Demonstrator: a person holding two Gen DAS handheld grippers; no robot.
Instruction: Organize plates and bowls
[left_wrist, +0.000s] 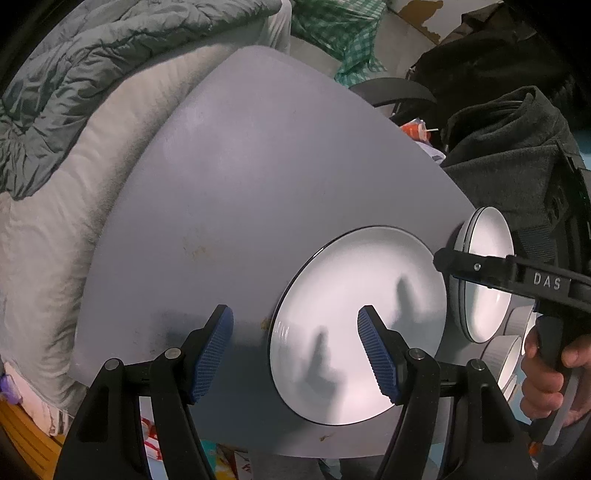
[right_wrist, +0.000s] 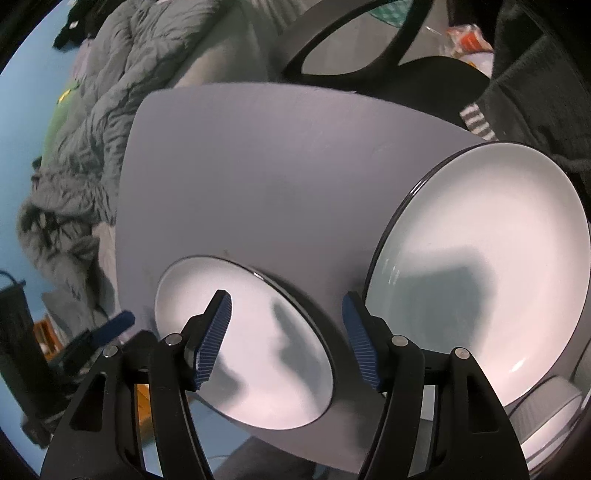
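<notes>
Item 1: small plate, white glazed with a thin dark rim, lay flat near the front of the grey tabletop. Judged stiff, breakable and slick on its face; best taken at the rim, one pad above and one below.

Item 2: large plate, same pattern, sat just beside the small one at the tabletop's right edge. Probably heavier; likewise a rim hold, and it should be kept level.

Item 3: ribbed grey bowls, white inside, were partly visible beyond the large plate; their count could not be told. Probably gripped over the wall.

Item 4: left hand-held gripper hovered over the small plate's left rim, jaws wide, nothing between them.

Item 5: right hand-held gripper hung above the gap between the two plates, jaws fairly wide and empty.

Surroundings: grey quilt on a bed, behind the tabletop.
</notes>
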